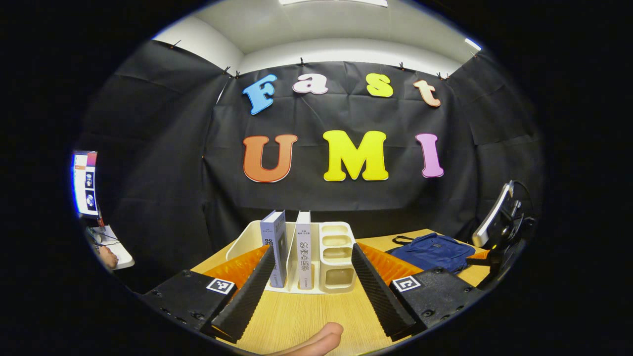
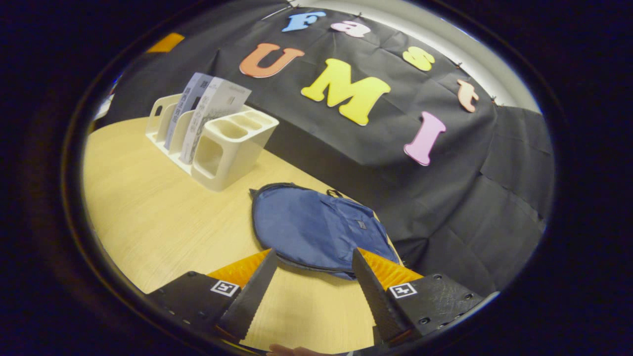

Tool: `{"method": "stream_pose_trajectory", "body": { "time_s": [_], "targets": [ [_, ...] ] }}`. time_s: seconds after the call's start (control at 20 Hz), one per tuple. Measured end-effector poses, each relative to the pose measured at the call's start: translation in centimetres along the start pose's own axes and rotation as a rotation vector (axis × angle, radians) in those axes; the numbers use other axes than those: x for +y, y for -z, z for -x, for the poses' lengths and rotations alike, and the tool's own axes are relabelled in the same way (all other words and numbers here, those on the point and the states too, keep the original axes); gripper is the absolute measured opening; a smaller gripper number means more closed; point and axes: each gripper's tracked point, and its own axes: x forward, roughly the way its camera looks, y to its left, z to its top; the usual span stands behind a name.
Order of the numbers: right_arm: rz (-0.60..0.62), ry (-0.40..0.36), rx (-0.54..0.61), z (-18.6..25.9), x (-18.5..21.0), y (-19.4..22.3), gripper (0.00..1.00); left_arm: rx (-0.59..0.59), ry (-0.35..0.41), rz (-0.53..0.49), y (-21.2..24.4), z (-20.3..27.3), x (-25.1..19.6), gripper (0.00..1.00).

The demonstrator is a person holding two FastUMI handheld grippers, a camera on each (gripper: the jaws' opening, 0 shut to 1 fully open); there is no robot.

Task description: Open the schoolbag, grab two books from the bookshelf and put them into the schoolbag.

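Observation:
A cream bookshelf [image 1: 336, 257] stands on the wooden table [image 1: 306, 316] with two upright books in it, a blue-grey book [image 1: 276, 247] and a white book [image 1: 303, 249]. My left gripper [image 1: 312, 252] is open just in front of the shelf, its fingers either side of the books without touching them. A blue schoolbag [image 2: 311, 230] lies flat and closed on the table; in the left gripper view the schoolbag [image 1: 431, 251] lies right of the shelf. My right gripper [image 2: 312, 257] is open above the bag's near edge. The bookshelf [image 2: 222, 143] stands to its far left.
The other hand-held gripper [image 1: 499, 232] shows at the right edge of the left gripper view. A monitor [image 1: 85, 183] and a white side desk [image 1: 116, 249] stand at the far left. A fingertip [image 1: 316, 341] shows at the bottom. Bare tabletop [image 2: 148, 212] lies between shelf and bag.

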Motion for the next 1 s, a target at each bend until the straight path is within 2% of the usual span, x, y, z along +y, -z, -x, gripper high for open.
{"method": "stream_pose_trajectory", "body": {
  "time_s": [0.2,0.35,0.6,0.8,1.0],
  "targets": [
    [0.154,-0.044,-0.001,-2.7,4.5,-0.6,0.94,0.004,-0.021,0.001,0.1,-0.3,1.1,0.99],
    [0.292,0.017,-0.004,-5.0,4.8,-1.6,0.94,0.013,-0.013,0.001,0.4,-0.5,1.2,0.99],
    [0.389,0.001,0.103,-9.0,6.0,-0.2,0.94,0.022,-0.027,0.004,0.8,-0.8,2.2,0.99],
    [0.429,0.031,0.147,-10.9,6.2,-0.3,0.94,0.039,-0.041,0.026,1.3,-1.4,3.1,0.99],
    [0.489,0.046,0.127,-12.1,7.1,-1.4,0.93,0.065,-0.051,0.05,2.1,-1.8,3.8,1.0]
  ]
}}
